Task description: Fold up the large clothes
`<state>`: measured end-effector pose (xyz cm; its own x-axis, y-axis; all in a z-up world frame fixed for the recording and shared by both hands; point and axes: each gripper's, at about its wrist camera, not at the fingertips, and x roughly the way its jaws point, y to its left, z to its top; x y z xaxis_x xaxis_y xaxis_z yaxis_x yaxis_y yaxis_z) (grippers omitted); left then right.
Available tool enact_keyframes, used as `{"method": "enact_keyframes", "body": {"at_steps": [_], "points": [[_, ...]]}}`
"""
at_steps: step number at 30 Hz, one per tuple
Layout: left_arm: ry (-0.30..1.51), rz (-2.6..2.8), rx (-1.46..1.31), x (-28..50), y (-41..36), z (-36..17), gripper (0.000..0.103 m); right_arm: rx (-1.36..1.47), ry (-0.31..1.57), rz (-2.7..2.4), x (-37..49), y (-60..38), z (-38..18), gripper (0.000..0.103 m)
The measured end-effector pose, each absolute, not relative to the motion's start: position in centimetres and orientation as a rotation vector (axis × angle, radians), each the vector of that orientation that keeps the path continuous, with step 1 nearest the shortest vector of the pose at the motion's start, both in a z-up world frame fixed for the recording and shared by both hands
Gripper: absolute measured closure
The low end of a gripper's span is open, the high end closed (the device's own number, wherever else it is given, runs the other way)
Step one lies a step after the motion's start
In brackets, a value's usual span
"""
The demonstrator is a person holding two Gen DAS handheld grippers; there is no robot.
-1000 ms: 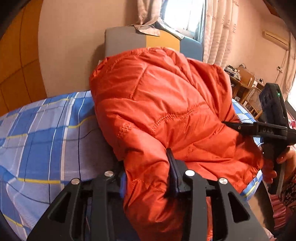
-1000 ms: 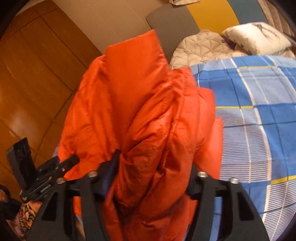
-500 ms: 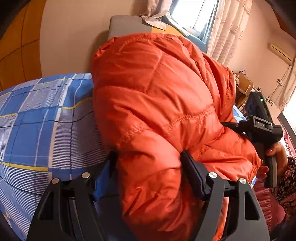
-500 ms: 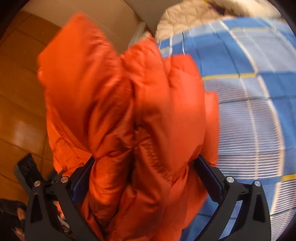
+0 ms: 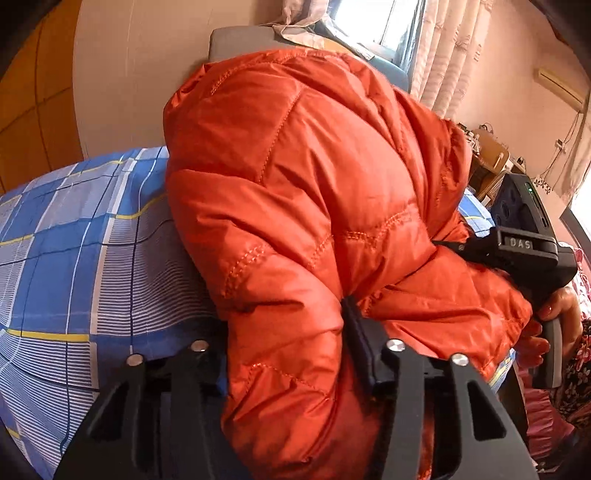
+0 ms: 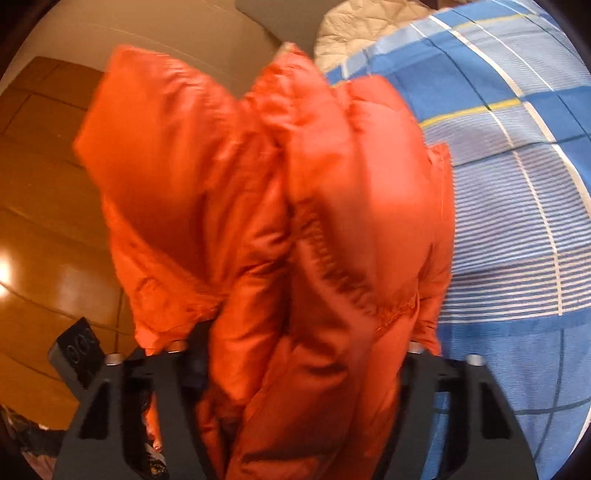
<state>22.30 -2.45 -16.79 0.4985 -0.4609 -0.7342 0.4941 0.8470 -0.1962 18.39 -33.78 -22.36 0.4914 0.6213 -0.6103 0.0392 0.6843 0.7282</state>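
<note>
Quilting in stitched diamond lines covers the orange puffer jacket [image 5: 314, 206], a thick, shiny garment bunched into a rounded mound on the blue checked bedsheet [image 5: 74, 236] near the edge of the bed. In the left wrist view its padded fabric bulges up in front of the grey headboard [image 5: 236, 44] and the curtains [image 5: 447, 48]. The left gripper [image 5: 284, 354] has a thick fold of the jacket between its jaws, which are closing on it; the fabric fills the gap and hides the left finger almost wholly. The right gripper [image 6: 299, 354] likewise has a bundle of jacket folds between its jaws, which are closing, and both its fingertips are buried in cloth. The right wrist view is blurred, so the seams there are hard to read. A hand [image 5: 557, 310] holds the right gripper's handle at the frame edge, partly cut off. A beige quilt [image 6: 362, 26] shows only as a corner.
</note>
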Motion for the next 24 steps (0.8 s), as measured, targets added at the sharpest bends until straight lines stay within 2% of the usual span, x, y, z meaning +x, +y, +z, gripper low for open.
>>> {"method": "enact_keyframes", "body": {"at_steps": [2, 7, 18, 24], "points": [[0.861, -0.580, 0.070, 22.2, -2.7, -16.5, 0.060, 0.737, 1.004, 0.398, 17.8, -33.6, -21.8, 0.056], [0.807, -0.584, 0.097, 21.8, -3.0, -15.2, 0.064, 0.743, 0.959, 0.418, 17.3, -33.3, -20.9, 0.062], [0.638, -0.575, 0.085, 21.5, -2.1, -11.3, 0.068, 0.745, 0.823, 0.494, 15.6, -32.5, -18.0, 0.064], [0.559, -0.523, 0.057, 23.3, 0.0, -9.3, 0.068, 0.691, 0.769, 0.532, 18.9, -30.5, -15.1, 0.065]]}}
